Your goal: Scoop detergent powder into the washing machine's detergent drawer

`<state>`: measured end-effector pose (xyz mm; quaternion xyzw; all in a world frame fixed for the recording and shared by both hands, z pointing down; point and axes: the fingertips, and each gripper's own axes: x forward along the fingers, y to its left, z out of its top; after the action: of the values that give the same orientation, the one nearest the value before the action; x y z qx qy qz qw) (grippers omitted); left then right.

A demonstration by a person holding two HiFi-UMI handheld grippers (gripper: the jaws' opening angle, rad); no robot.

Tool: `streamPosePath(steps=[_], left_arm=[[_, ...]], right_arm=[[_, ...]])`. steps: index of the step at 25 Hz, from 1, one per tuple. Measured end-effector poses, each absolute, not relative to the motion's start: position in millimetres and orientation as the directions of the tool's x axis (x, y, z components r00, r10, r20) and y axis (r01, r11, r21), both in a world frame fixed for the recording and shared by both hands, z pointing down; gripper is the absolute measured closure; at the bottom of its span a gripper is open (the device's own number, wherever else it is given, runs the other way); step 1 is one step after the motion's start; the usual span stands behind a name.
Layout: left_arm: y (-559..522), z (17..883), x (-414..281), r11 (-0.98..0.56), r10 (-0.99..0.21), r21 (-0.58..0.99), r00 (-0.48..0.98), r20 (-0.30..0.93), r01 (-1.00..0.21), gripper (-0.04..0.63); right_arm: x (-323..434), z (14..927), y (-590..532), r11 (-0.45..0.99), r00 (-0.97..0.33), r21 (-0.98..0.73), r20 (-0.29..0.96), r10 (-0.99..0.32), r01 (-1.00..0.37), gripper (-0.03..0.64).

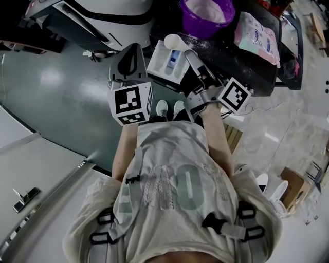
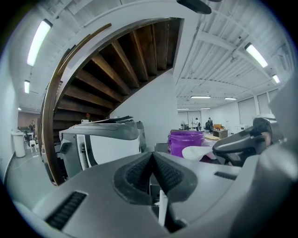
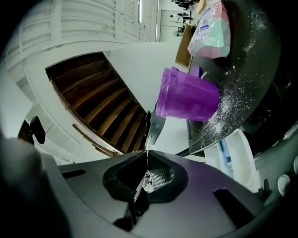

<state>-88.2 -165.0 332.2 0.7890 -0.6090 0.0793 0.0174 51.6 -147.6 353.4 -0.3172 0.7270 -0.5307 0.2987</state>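
A white scoop (image 1: 175, 41) hangs over the back of the white detergent drawer (image 1: 163, 64), which is pulled out and has a blue insert. My right gripper (image 1: 192, 55) is shut on the scoop's handle. In the right gripper view the scoop (image 3: 154, 124) shows edge-on, rising from the closed right gripper (image 3: 146, 157). The purple bucket (image 1: 205, 15) of white powder stands on the black tabletop just beyond. My left gripper (image 1: 130, 53) is shut and empty, left of the drawer. In the left gripper view the scoop (image 2: 198, 152) is at the right, before the bucket (image 2: 186, 142).
A pastel detergent bag (image 1: 257, 36) lies on the black tabletop (image 1: 241, 61), which is dusted with spilled powder. The white and black washing machine (image 1: 103, 18) stands at the upper left. Grey-green floor (image 1: 56, 97) spreads to the left. A cardboard box (image 1: 290, 187) sits at the lower right.
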Motion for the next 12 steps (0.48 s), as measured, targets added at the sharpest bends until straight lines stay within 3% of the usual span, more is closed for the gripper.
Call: streamPosePath(steps=[12], left_arm=[[-174, 350, -109, -0.245, -0.956, -0.071, 0.229, 0.181, -0.967, 0.575]], right_arm=[[37, 381, -155, 0.200, -0.630, -0.969, -0.064, -0.774, -0.147, 0.606]])
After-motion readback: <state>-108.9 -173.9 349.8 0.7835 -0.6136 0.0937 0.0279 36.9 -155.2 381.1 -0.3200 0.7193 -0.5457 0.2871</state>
